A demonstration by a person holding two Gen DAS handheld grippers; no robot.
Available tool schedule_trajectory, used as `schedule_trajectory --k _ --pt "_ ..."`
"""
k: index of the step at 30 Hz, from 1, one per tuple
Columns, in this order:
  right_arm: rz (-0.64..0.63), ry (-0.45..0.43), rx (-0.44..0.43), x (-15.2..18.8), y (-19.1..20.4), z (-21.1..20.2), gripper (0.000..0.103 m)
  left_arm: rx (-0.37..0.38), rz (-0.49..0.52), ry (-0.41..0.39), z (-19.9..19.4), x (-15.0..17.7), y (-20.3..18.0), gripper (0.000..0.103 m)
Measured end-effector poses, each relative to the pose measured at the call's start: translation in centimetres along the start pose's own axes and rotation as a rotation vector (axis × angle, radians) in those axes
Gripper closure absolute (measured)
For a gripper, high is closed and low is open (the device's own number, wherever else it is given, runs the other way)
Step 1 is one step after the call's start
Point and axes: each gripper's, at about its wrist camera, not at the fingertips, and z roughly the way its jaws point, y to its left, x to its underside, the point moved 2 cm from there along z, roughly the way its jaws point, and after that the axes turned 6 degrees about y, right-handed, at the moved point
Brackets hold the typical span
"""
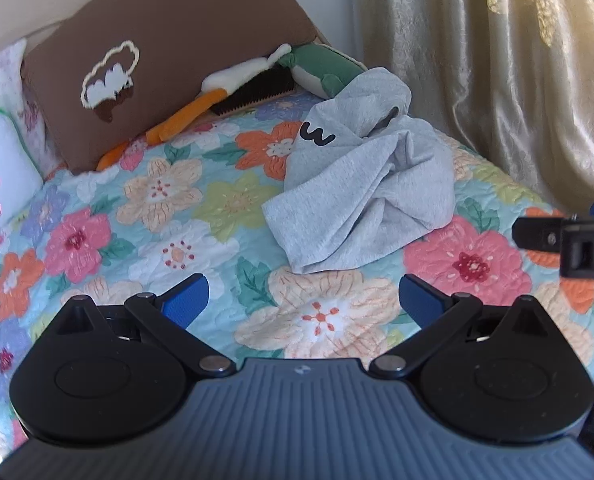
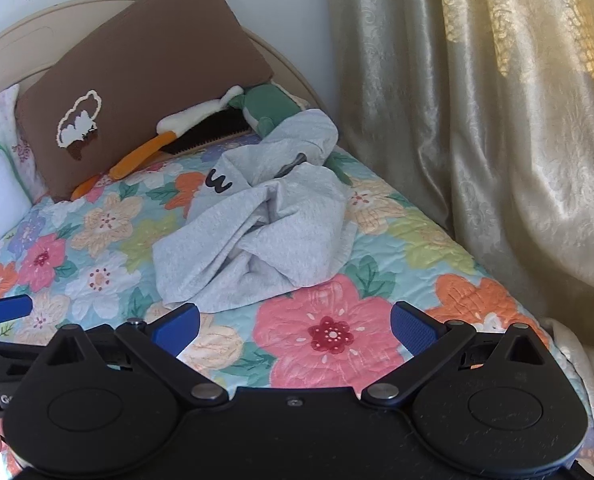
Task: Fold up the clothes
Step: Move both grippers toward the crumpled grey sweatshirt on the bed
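1. Item: crumpled light-grey jersey-knit garment with a black printed mark (image 1: 361, 184), likely a T-shirt or sweatshirt. It lies in a loose heap on the far right part of the bed, near the curtain and just in front of the plush toys.
2. Handling, judged: light, soft and limp. It should drape and sag when lifted and hold no shape of its own. Not fragile, and the knit should give fair grip rather than slip.
3. Where to take hold, judged: the flat hem-like flap at the near left edge of the heap, and a second free edge on the right, so the cloth can be spread before folding. Collar and sleeves are buried in the twists and cannot be told apart.
4. Left gripper (image 1: 303, 300): blue-padded fingers (image 1: 187, 300) spread wide, released, nothing between them, hovering short of the garment.
5. Right gripper (image 2: 295, 330): fingers likewise spread wide and empty, near the heap's near edge, not touching.
6. Surface: quilted floral bedspread in pastel colours (image 1: 169, 216), soft and padded, with open room left of the heap.
7. Room: brown rectangular pillow with a cloud motif (image 1: 161, 64), white cushion with red stitching (image 1: 1, 176), green, white and orange plush toys (image 1: 257, 76), cream headboard, pale gold damask curtain (image 1: 497, 72) at right.
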Motion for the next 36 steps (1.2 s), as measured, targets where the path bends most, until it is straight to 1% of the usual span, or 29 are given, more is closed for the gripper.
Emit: schedule_trajectory --k 6,7,8,9,12,16,24,28,33,36 --pt "0.034 -0.006 -0.051 0.3 -0.9 -0.7 0.0 0.057 -0.026 0.045 0.0 -0.4 2.2 0.0" --pt "0.025 -0.001 -0.032 0.3 -0.4 -0.5 0.0 0.047 -0.01 0.046 0.1 -0.4 2.0 0.0" --pt "0.03 0.006 -0.029 0.2 -0.2 -0.3 0.0 0.01 0.03 0.039 0.2 0.0 0.7 0.0" --pt "0.036 0.009 -0.031 0.1 -0.1 -0.1 0.0 -0.01 0.054 0.038 0.3 0.4 -0.1 0.0" --pt "0.026 -0.002 -0.036 0.0 0.3 -0.3 0.0 -0.01 0.067 0.062 1.2 1.6 -0.6 0.0" --pt "0.01 -0.016 -0.053 -0.2 0.6 -0.7 0.0 0.002 0.054 0.082 1.8 1.8 -0.4 0.0" --pt "0.006 -0.002 -0.036 0.1 0.7 -0.5 0.0 0.02 0.009 0.084 2.0 1.7 0.3 0.0" --pt "-0.026 0.003 -0.017 0.0 1.0 -0.7 0.0 0.016 -0.005 0.092 2.4 1.7 0.6 0.0" --pt "-0.057 0.002 -0.017 0.0 1.4 -0.7 0.0 0.006 -0.023 0.101 2.6 1.7 1.1 0.0" --pt "-0.067 0.013 -0.01 0.1 1.7 -0.4 0.0 0.011 -0.021 0.104 2.6 1.2 1.3 0.0"
